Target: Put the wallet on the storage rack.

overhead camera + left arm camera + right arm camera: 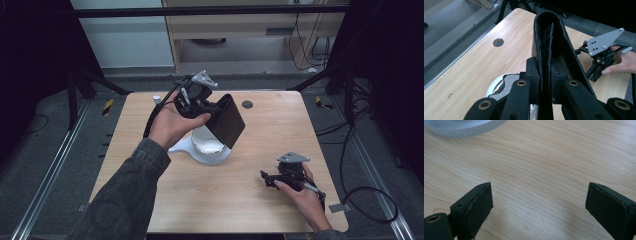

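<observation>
My left gripper [212, 111] is held above the middle of the wooden table [270, 140], shut on one edge of a black folded leather-like case [229, 122] that hangs tilted in the air. In the left gripper view the gripper [546, 80] pinches the case [549, 32] edge-on. Under the case a white round dish-like base [206, 149] lies on the table, its glossy top [499, 86] partly hidden. My right gripper [268, 179] rests low at the table's front right, open; in its own view, bare wood lies in the gap of the gripper [539, 205].
A round dark cable hole [247, 104] sits at the table's far side. A small white cap-like item [156, 99] stands near the far left corner. The white base's rim [461, 128] lies ahead of the right gripper. Cables trail on the floor right.
</observation>
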Demonstrator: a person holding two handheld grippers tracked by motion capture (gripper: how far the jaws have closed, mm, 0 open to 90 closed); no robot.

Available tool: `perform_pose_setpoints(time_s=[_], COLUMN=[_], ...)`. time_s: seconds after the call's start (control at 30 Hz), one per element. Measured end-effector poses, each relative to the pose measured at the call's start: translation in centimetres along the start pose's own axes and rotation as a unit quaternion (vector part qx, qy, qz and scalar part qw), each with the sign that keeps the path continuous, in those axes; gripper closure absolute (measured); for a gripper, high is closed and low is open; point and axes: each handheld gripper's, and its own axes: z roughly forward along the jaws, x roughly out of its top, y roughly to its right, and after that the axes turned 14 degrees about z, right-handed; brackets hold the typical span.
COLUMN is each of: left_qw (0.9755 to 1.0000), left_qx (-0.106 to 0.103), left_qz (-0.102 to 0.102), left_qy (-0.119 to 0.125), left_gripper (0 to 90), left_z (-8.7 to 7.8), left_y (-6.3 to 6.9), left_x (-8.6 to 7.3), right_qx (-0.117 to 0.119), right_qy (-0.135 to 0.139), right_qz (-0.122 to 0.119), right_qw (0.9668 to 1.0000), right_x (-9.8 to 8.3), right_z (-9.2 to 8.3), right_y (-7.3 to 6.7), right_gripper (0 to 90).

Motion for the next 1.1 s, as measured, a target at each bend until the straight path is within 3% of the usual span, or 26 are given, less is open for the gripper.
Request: perform_pose_setpoints(time_s=[0.27,0.63,0.93,1.1], left_qw=[0.9999,0.9992,0.9989,0.9985], left_qx=[0.009,0.027,0.027,0.026], left_qz=[-0.006,-0.014,-0.024,-0.028], left_qy=[-0.002,-0.024,-0.031,-0.038], left_gripper=[80.6,80.5,80.5,80.5], left_z=[-0.9,-2.6,-2.3,-1.7], left_y=[-0.6,-1.0,-1.2,-1.3], left_x=[-0.3,-1.6,-2.9,-3.5], right_qx=[-0.011,-0.027,-0.033,-0.027], right_qy=[-0.008,-0.022,-0.033,-0.022], right_qz=[0.010,0.011,0.019,0.018], right_qw=[0.9999,0.9993,0.9987,0.9992], right_x=[-0.3,-0.5,-0.6,-0.9], right_z=[0.3,0.7,1.1,1.1], right_y=[0.2,0.4,0.7,0.8], right_gripper=[7.6,7.1,6.1,5.5])
